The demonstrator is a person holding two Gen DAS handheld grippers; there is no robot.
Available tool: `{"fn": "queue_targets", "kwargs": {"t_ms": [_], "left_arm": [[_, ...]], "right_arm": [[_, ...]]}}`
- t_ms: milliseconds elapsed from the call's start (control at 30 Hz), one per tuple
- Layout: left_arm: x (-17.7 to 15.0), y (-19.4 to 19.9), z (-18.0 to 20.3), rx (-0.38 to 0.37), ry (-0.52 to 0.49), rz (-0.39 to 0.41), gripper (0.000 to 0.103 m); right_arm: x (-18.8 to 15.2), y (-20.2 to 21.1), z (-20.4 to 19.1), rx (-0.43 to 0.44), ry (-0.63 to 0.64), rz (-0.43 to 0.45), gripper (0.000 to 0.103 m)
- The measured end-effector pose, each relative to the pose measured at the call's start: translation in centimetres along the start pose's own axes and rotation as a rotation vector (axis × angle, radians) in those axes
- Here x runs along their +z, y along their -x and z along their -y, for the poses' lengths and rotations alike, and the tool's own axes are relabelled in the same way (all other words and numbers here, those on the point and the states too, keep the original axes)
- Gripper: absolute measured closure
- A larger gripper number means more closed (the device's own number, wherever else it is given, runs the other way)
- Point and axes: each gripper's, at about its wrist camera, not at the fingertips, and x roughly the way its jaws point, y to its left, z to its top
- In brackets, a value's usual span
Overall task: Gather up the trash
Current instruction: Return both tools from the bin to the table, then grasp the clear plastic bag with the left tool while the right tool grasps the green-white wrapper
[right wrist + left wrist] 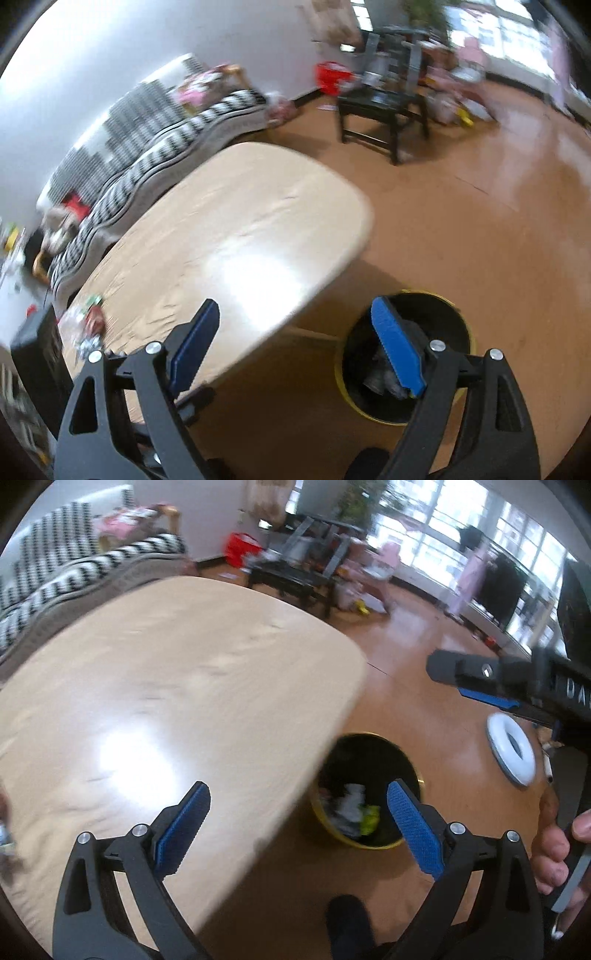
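Lower centre of the left wrist view, the left gripper [298,814] gapes with nothing held above the bin [369,794] of crumpled paper. At lower left in the right wrist view, wrappers [86,325] lie on the table [236,229]: probably light, crinkly, best pinched at a bunched fold; the right gripper [295,339] is spread, unloaded.

A striped sofa [92,568] runs along the wooden table's [166,664] far edge. Beyond the table's far corner, a black side table [384,107] stands on the floor, a red bin [330,77] near the wall, a white ring [511,751] lying flat.
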Motion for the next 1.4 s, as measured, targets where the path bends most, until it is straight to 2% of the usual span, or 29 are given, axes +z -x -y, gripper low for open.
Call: {"fn": "queue_targets", "kwargs": {"t_ms": [167,367,533,700,833,933,1033,1267,1400], "left_arm": [[-2.2,6.2,-8.5,0.124,0.107,0.062,0.009],[-6.8,13.0,-18.6,0.272,0.282,0.103,0.009],[-10.7,17.9,-25.0,0.373,0.387,0.128,0.009],[-13.1,20.2,-29.1,0.421,0.474,0.132,0.009],[-14.1,21.1,-31.3,0.447,0.497,0.136,0.009],[-14.2,20.7,-32.7,0.462,0.510,0.133,0.009],[-13.9,19.7,-34.8,0.471,0.519,0.125,0.009],[-12.6,16.9,-39.9,0.509,0.514,0.123,0.009],[-12.0,15.5,-42.5,0.493,0.573,0.125,0.009]], "right_arm": [[-0.4,-1.7,-8.5,0.108,0.136,-0.021,0.021],[-3.5,-3.5,-20.1,0.227,0.338,-0.063,0.021],[-6.9,-5.3,-27.7,0.301,0.472,-0.113,0.021],[-10.0,-7.3,-33.8,0.349,0.590,-0.149,0.022],[-11.6,-9.2,-36.4,0.344,0.637,-0.177,0.022],[-12.3,-10.8,-37.7,0.340,0.653,-0.204,0.026],[-12.6,-12.2,-38.1,0.339,0.658,-0.225,0.028],[-12.3,-15.2,-39.1,0.340,0.653,-0.271,0.042],[-12.3,-16.3,-39.7,0.339,0.667,-0.279,0.045]]}}
